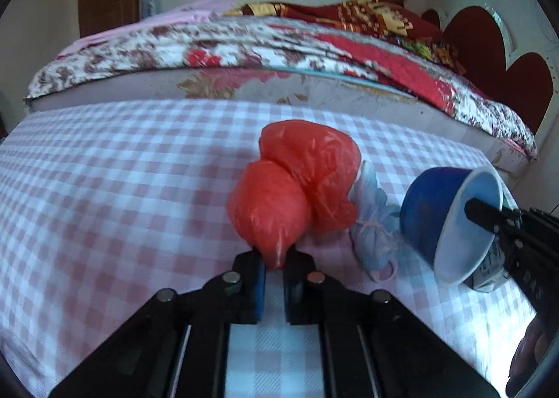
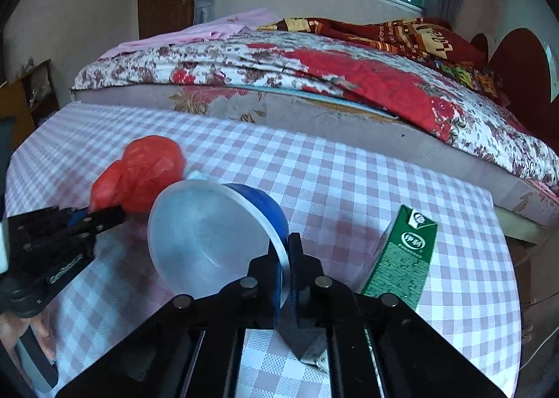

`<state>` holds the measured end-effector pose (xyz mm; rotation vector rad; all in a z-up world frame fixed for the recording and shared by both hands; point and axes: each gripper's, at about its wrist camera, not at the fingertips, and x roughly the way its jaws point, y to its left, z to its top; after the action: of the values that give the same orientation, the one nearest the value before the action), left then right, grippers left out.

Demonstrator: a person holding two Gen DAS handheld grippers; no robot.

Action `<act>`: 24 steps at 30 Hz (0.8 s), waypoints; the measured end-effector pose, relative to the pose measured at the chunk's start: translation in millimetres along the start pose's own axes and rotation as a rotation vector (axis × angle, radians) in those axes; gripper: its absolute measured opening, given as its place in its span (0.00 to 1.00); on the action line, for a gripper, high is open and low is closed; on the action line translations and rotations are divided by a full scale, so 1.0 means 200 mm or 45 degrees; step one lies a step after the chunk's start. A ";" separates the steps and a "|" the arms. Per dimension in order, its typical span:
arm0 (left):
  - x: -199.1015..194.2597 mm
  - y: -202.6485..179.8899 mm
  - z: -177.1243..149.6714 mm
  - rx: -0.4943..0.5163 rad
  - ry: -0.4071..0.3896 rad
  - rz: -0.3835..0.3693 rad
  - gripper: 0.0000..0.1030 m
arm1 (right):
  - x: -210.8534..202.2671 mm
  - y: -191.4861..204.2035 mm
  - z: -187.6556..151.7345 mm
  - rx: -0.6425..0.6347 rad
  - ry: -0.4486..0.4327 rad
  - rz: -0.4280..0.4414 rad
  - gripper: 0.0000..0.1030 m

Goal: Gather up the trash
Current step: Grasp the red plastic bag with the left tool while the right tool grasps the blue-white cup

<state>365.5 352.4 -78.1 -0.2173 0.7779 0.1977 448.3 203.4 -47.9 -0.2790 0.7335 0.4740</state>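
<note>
My left gripper [image 1: 274, 263] is shut on the near end of a crumpled red plastic bag [image 1: 297, 185], which sits on the pink checked tablecloth [image 1: 122, 188]. The bag also shows in the right wrist view [image 2: 139, 174]. My right gripper [image 2: 286, 258] is shut on the rim of a blue bowl with a pale inside [image 2: 209, 237], held tilted on its side just right of the bag; it also shows in the left wrist view [image 1: 450, 219]. A crumpled light-blue face mask [image 1: 377, 223] lies between bag and bowl.
A green milk carton [image 2: 401, 258] lies on the cloth to the right of the bowl. A bed with a floral quilt [image 2: 314, 73] runs along the table's far edge. A wooden shelf [image 2: 28, 97] stands at the far left.
</note>
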 end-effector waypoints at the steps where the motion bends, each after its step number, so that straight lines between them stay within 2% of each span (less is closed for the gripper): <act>1: -0.02 0.01 -0.01 -0.007 -0.011 0.000 0.07 | -0.01 0.00 0.00 -0.001 -0.007 0.001 0.04; 9: -0.29 0.05 -0.08 -0.036 -0.108 0.012 0.06 | -0.22 -0.03 0.00 0.047 -0.076 0.041 0.04; 17: -0.41 0.01 -0.14 -0.038 -0.119 0.025 0.06 | -0.33 -0.04 -0.05 0.064 -0.084 0.051 0.04; 24: -0.54 -0.08 -0.19 0.026 -0.142 0.048 0.06 | -0.45 -0.08 -0.09 0.086 -0.111 0.074 0.04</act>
<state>269.0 316.5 -25.5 -0.1707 0.6733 0.2354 388.0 154.9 3.9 -0.1736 0.6727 0.5121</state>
